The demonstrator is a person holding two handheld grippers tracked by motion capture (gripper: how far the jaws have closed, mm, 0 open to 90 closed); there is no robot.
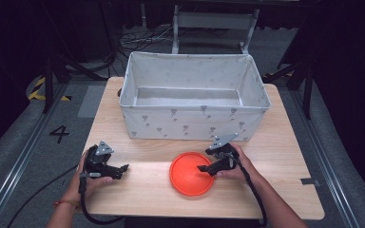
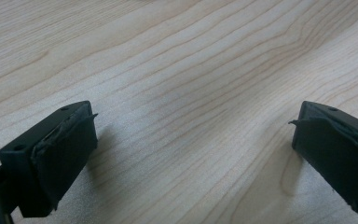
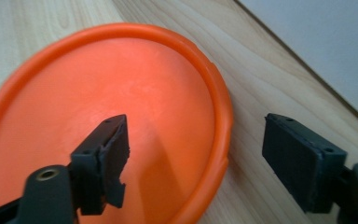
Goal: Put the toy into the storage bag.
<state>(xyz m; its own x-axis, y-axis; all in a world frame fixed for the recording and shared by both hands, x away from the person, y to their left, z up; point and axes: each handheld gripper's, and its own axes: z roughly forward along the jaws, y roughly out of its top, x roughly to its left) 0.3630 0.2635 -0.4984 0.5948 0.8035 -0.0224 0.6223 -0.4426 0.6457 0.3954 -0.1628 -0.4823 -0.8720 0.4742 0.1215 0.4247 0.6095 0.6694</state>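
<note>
The right gripper (image 3: 196, 149) is standing with its two black jaws spread wide and gripping nothing: in the right gripper view one jaw is hanging over the inside of the round orange plastic plate (image 3: 121, 107) and the other is hanging over the light wooden table (image 3: 261, 84) just outside the plate's raised rim, so that the rim is lying between them. The plate is shallow, smooth and plain, with a thick rolled edge, and it is carrying no readable marking. In the high view the plate (image 1: 183, 178) is lying flat on the near middle of the table (image 1: 275, 156), in front of the grey fabric box with a small printed pattern (image 1: 195, 121), and apart from it. The left gripper (image 2: 193, 140) is likewise standing open, its jaws wide apart above bare wood grain and holding nothing. In the high view the left gripper (image 1: 105, 164) is lying low at the table's near left, well apart from the plate, with the person's left hand (image 1: 88, 183) wrapping it from below. The right hand (image 1: 242, 166) is holding the right gripper (image 1: 216, 164) at the plate's right edge, pointing left across it. A black "4" (image 1: 59, 134) is showing on the grey floor to the left of the table.
</note>
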